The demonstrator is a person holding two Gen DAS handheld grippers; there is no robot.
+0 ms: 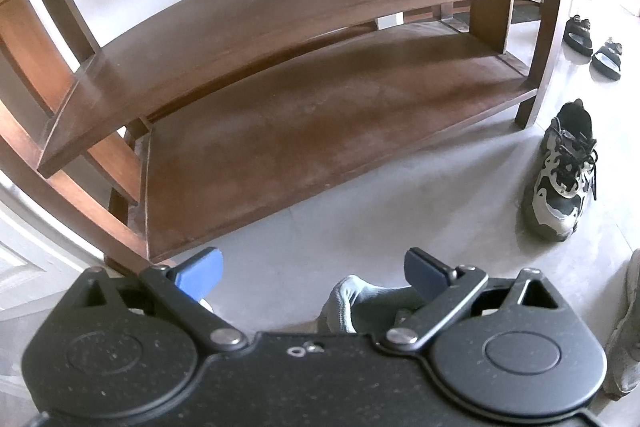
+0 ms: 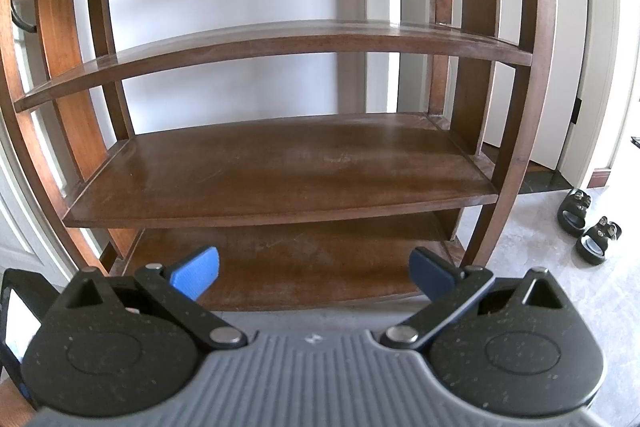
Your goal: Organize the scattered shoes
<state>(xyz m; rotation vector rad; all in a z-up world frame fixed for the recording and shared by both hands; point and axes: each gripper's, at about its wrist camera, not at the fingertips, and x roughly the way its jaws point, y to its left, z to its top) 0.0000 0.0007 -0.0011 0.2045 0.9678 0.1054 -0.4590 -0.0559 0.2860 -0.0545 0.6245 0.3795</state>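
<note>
Your left gripper (image 1: 313, 273) hangs low over the grey floor (image 1: 420, 195) in front of the wooden shoe rack (image 1: 280, 131), its blue-padded fingers (image 1: 204, 269) spread wide with nothing between them. Just below and behind the gap you can see the top of a light grey shoe (image 1: 348, 301), partly hidden by the gripper body — it is not gripped. To your right on the floor lies a black and grey laced sneaker (image 1: 564, 171), near the rack's front right leg, heel toward the rack. Farther off, past that leg, a pair of black sandals (image 1: 592, 47) sits side by side on the floor. At the far right edge of the left wrist view there is a sliver of another pale shoe (image 1: 628, 327), too cut off to say more. Your right gripper (image 2: 314, 273) is held higher and faces the rack (image 2: 280, 167) straight on; its fingers (image 2: 198, 271) also stand wide apart and hold nothing. From there you see three bare shelves under the top board, and the same black sandals (image 2: 588, 223) on the floor to the right of the rack, well apart from it. No shoe is on any shelf — all that show are on the floor.
</note>
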